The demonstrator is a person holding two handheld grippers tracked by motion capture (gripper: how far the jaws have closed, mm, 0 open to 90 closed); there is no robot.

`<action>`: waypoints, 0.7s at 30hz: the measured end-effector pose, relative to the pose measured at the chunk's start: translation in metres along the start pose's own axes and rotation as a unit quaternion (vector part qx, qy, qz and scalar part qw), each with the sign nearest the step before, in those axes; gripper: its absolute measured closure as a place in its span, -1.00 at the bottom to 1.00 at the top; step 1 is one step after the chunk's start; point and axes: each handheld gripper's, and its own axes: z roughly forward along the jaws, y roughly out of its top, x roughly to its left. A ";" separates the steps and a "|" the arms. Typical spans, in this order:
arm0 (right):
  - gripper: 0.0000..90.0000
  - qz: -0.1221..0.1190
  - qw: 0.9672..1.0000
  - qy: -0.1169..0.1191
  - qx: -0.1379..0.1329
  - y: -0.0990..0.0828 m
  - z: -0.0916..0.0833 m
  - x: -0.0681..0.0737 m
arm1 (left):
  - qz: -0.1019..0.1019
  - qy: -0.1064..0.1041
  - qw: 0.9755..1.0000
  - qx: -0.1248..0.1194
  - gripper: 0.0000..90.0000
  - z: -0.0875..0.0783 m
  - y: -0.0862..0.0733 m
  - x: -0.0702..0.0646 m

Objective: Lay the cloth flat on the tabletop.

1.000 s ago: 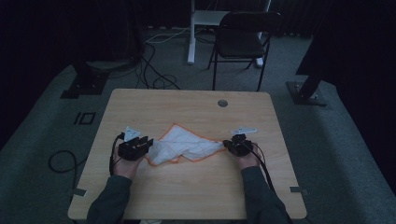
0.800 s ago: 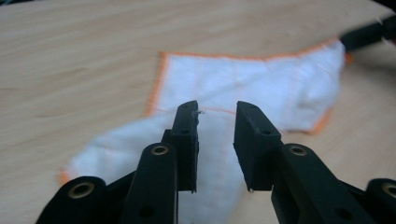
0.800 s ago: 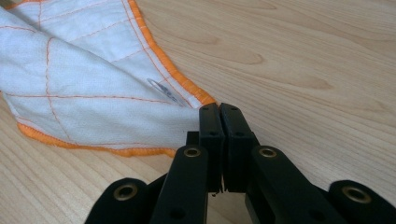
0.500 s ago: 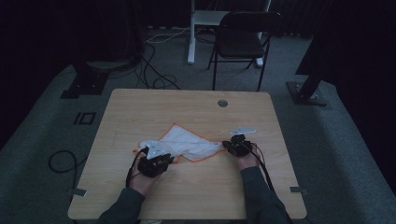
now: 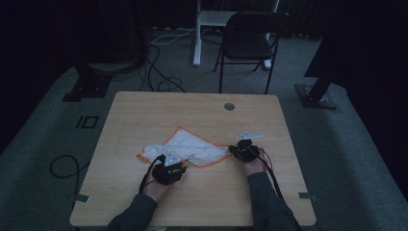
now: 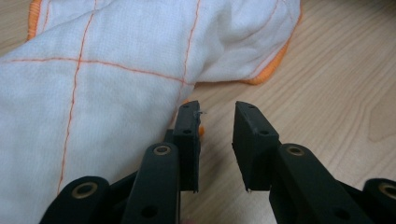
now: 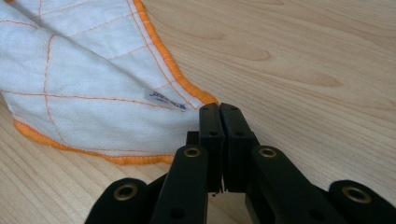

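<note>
The cloth [image 5: 185,148] is lying bunched near the middle of the table [image 5: 144,110], white with orange edging. The right gripper [image 7: 219,108] is pinching its right corner – jaws pressed tight together, cloth corner running in between them. The left gripper [image 6: 215,109] is sitting at the cloth's near-left edge with jaws parted and nothing between them – they've just been opening a bit. Its left finger [image 6: 187,126] is touching the fabric's edge.
</note>
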 end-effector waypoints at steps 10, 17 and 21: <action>0.98 0.001 1.000 0.002 -0.002 -0.001 0.000 0.000 | -0.008 0.006 1.000 0.008 0.55 0.011 -0.001 0.005; 0.98 0.003 1.000 0.002 -0.005 -0.001 0.000 0.000 | -0.003 0.010 1.000 0.009 0.62 0.010 -0.002 0.005; 0.98 0.004 1.000 0.002 -0.005 -0.001 -0.001 -0.001 | 0.004 0.018 1.000 0.011 0.73 0.009 -0.003 0.005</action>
